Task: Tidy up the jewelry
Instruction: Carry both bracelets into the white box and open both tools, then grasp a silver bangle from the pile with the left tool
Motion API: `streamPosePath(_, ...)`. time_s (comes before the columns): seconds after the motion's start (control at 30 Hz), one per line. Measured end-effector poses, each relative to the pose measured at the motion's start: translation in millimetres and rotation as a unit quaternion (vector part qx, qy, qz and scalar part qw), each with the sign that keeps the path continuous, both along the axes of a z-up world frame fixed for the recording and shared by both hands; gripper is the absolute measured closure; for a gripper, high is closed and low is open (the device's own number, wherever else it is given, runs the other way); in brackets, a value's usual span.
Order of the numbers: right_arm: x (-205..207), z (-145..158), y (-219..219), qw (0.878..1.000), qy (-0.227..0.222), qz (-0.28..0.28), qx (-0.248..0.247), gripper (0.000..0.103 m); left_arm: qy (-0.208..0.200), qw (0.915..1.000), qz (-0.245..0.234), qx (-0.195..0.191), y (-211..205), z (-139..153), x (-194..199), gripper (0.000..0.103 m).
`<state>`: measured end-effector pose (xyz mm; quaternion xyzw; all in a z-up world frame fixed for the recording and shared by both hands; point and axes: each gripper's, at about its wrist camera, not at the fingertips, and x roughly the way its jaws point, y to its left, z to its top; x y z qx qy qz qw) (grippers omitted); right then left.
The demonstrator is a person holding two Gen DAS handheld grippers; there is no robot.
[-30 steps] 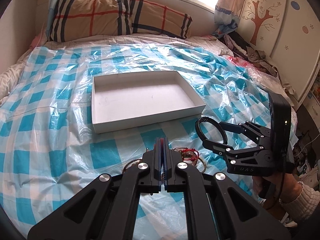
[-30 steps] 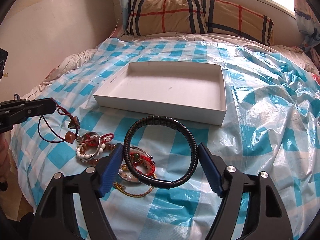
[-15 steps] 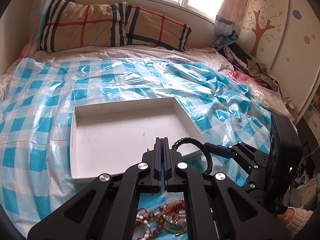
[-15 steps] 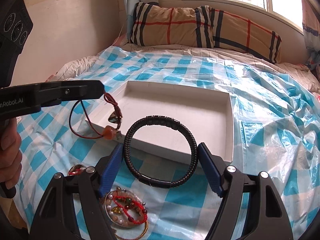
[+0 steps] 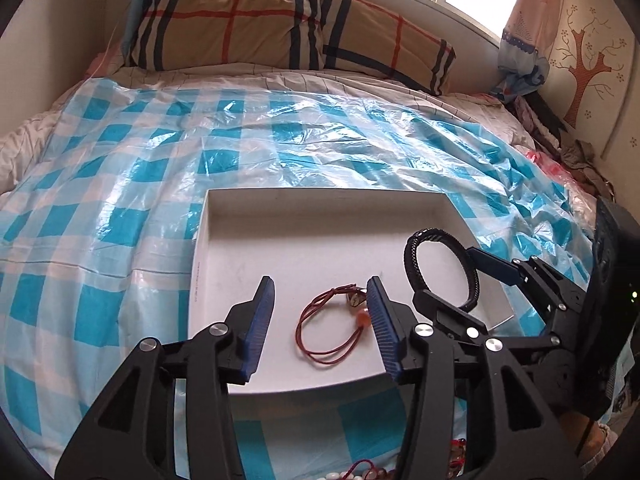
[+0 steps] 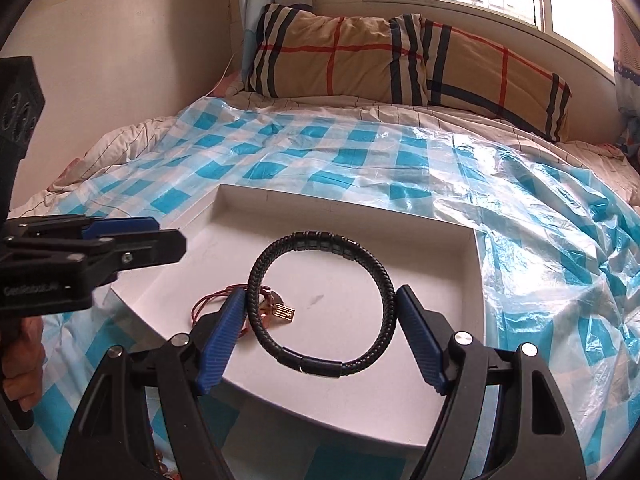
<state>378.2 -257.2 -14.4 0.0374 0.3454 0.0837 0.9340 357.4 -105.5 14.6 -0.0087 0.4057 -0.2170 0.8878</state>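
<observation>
Nearest the tray [image 5: 400, 200], my left gripper [image 5: 320, 320] had just been opening; its jaws stood apart, and the red cord [image 5: 320, 336] lay loose on the tray floor between them. My right gripper [image 6: 320, 336] clamped the black bracelet [image 6: 316, 300] just above that floor. Risk: released here, the bracelet might land on the cord's charm [image 6: 284, 312] and tangle.

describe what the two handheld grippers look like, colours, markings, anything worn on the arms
Both are black plastic linkage frames with silver round bolts and ribbed blue pads on the fingers. The left gripper shows white lettering on its side in the right wrist view, too blurred to read. The right gripper has a bulky black body behind it. A cream knitted sleeve cuff shows at the right wrist.
</observation>
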Motion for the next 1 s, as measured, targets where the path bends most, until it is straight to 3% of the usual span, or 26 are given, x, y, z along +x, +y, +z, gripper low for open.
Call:
streamPosePath(0.27, -22.4, 5.0, -1.3, 1.0, -0.002, -0.005, 0.0, 0.026, 0.016, 0.9998, 0.004, 0.006, 35.0, -6.4, -33.8, 0.046)
streamPosePath(0.43, -56.2, 8.0, -4.7, 1.0, 0.013, 0.009, 0.017, 0.026, 0.035, 0.9992, -0.017, 0.01, 54.4, -18.5, -63.6, 0.046)
streamPosePath(0.6, -89.3, -1.8, -7.7, 0.998, 0.047, 0.019, 0.035, 0.026, 0.046, 0.997, -0.05, 0.038, 62.7, -34.0, -90.0, 0.046)
streamPosePath(0.77, -111.8, -15.1, -7.4, 0.996, 0.075, 0.023, 0.039, 0.026, 0.043, 0.9941, -0.075, 0.067, 62.6, -45.8, -95.8, 0.046)
streamPosePath(1.0, -112.4, -23.4, -3.5, 0.995, 0.088, 0.029, 0.043, 0.026, 0.047, 0.9879, -0.12, 0.087, 49.5, -58.2, -95.7, 0.051)
